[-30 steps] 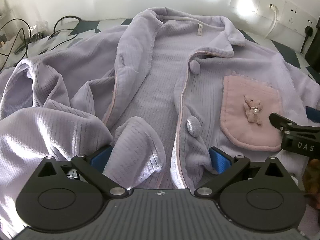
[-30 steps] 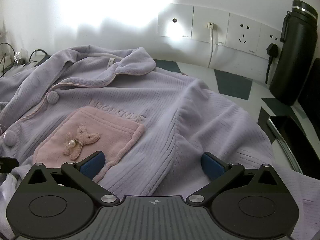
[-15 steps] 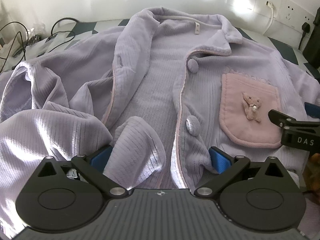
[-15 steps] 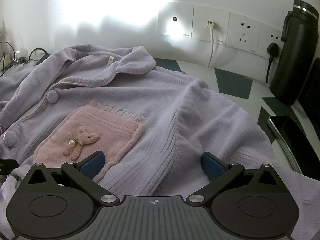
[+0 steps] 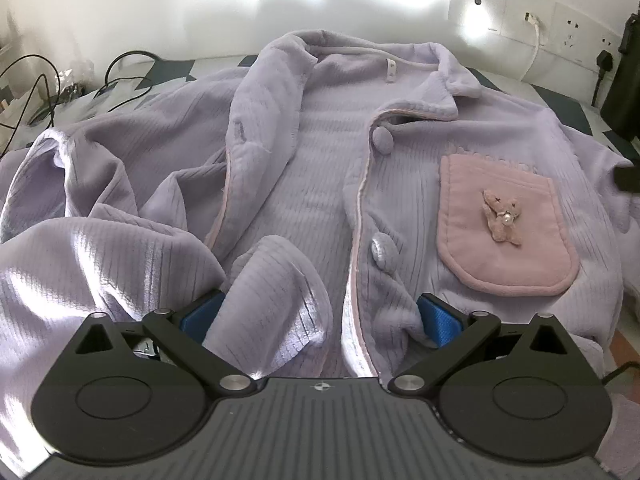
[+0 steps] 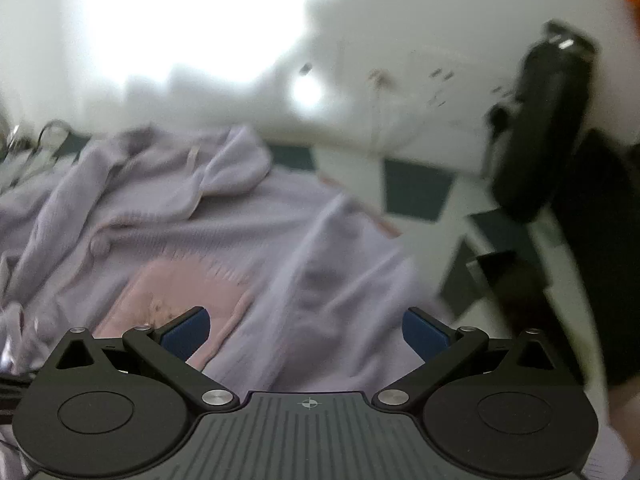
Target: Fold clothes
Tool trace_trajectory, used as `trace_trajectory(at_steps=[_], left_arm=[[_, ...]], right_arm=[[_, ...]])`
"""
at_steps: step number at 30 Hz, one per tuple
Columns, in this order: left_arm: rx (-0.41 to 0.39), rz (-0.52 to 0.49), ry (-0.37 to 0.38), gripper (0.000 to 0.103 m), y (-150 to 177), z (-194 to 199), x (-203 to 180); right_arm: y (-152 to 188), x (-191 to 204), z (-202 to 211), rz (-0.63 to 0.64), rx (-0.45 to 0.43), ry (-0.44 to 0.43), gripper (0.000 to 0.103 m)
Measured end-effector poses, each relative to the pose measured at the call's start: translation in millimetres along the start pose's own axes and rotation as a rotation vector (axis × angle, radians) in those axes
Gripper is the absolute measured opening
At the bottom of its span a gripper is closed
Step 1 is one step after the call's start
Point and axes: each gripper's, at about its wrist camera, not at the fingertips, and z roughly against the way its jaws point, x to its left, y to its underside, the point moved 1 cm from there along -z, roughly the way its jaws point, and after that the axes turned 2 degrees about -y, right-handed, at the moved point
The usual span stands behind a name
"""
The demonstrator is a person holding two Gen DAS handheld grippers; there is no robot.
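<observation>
Over on the left there's a tangle of black cables point(image 5: 48, 84) on the tabletop point(image 5: 172, 70), right by the wall. Then the pajama top point(image 5: 320, 184), lilac and fuzzy, lies spread front-up across most of the tabletop with its placket hanging open and the collar toward the wall. The left sleeve is bunched up in a heap, and a folded flap of the hem sits between the blue pads of the left tongs point(image 5: 318, 316). Those tongs are spread wide with fabric between them, not pinching anything as far as I can see. Two covered buttons run down the right front edge, and next to them is a pink pocket point(image 5: 504, 236) with a little bear point(image 5: 500, 222) sewn on. The right tongs point(image 6: 306, 330) are also wide open, above the top's right side near the pocket; that view is super blurry. A black bottle point(image 6: 540, 128) stands far right below the wall sockets point(image 5: 532, 24).
</observation>
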Motion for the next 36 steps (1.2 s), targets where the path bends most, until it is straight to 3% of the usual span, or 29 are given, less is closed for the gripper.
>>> trace_trajectory(at_steps=[6,12,14,18,24,30,36], left_arm=[[0.027,-0.053,0.074,0.102,-6,-3,8],[0.020,-0.107,0.148,0.103,-9,-7,12],[0.000,-0.121,0.193,0.102,-10,-3,17],[-0.081,-0.119,0.367,0.102,-6,24,36],[-0.206,-0.185,0.352,0.102,-7,71,78],[-0.213,-0.081,0.365,0.102,-12,92,145],[-0.181,-0.036,0.344,0.102,-3,89,201]], right_arm=[[-1,-8,29,-0.047,0.019,0.108,0.102],[20,-1,51,-0.145,0.027,0.182,0.102],[29,2,57,-0.169,0.034,0.211,0.102],[45,9,72,-0.230,0.024,0.255,0.102],[58,29,100,-0.220,-0.065,0.336,0.102],[61,49,109,-0.280,-0.103,0.331,0.102],[58,72,107,-0.353,-0.100,0.257,0.102]])
